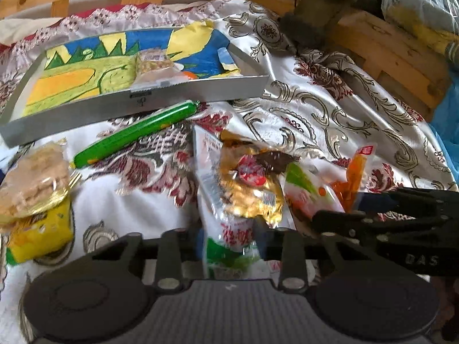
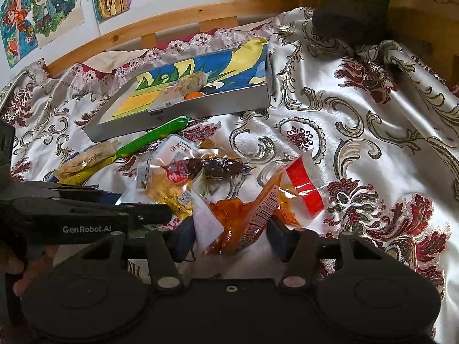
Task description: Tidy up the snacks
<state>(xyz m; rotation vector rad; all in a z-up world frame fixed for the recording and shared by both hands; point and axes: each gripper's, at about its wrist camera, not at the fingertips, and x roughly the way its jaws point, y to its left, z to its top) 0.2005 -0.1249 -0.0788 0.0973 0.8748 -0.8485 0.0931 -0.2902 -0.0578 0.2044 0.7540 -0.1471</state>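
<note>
A grey box [image 1: 200,91] lined with a bright drawing lies on the patterned cloth and holds a clear snack pack [image 1: 153,66]; the box also shows in the right wrist view [image 2: 218,106]. A green sausage stick [image 1: 134,134] lies in front of it. My left gripper [image 1: 229,246] is shut on a white-and-green snack packet [image 1: 226,229], with a gold packet [image 1: 249,189] resting over it. My right gripper [image 2: 229,240] is shut on an orange snack packet [image 2: 246,220] with a red band. The right gripper's fingers [image 1: 373,218] reach in from the right in the left wrist view.
Cracker packs and a yellow packet [image 1: 37,200] lie at the left. A wooden frame [image 1: 387,54] runs behind and to the right. Drawings [image 2: 43,11] hang on the wall. A dark sausage pack [image 2: 212,166] lies among the pile.
</note>
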